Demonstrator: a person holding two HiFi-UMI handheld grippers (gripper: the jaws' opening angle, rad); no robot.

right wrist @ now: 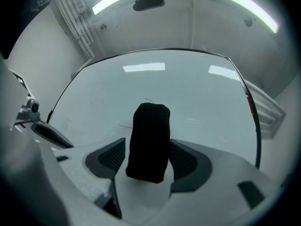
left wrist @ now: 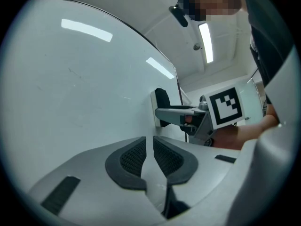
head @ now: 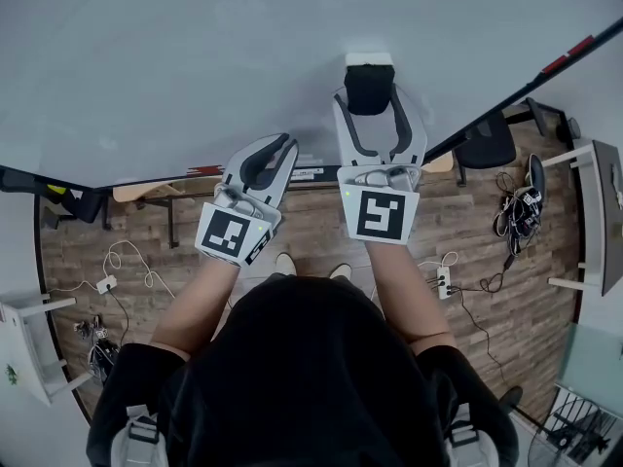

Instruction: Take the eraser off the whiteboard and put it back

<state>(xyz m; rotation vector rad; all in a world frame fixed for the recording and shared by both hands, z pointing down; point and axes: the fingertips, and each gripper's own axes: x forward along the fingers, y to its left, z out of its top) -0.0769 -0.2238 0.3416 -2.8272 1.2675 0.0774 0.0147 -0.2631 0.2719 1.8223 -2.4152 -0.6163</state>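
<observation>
The black eraser [head: 370,88] with a white base sits against the whiteboard [head: 195,56]. My right gripper [head: 372,103] is open, one jaw on each side of the eraser and the pads not pressing on it. In the right gripper view the eraser [right wrist: 149,142] stands upright between the dark pads [right wrist: 109,158] of that gripper [right wrist: 148,158]. A gap shows beside the left pad. My left gripper [head: 282,146] is shut and empty, to the left of the eraser and close to the board. The left gripper view shows its jaws [left wrist: 153,150] together, with the eraser [left wrist: 161,102] and the right gripper [left wrist: 178,112] beyond.
The whiteboard's lower ledge [head: 156,191] runs below the grippers. On the wooden floor lie cables and a power strip [head: 105,284]. A black chair [head: 487,144] and a table [head: 599,212] stand at the right, and a white stand [head: 24,343] at the left.
</observation>
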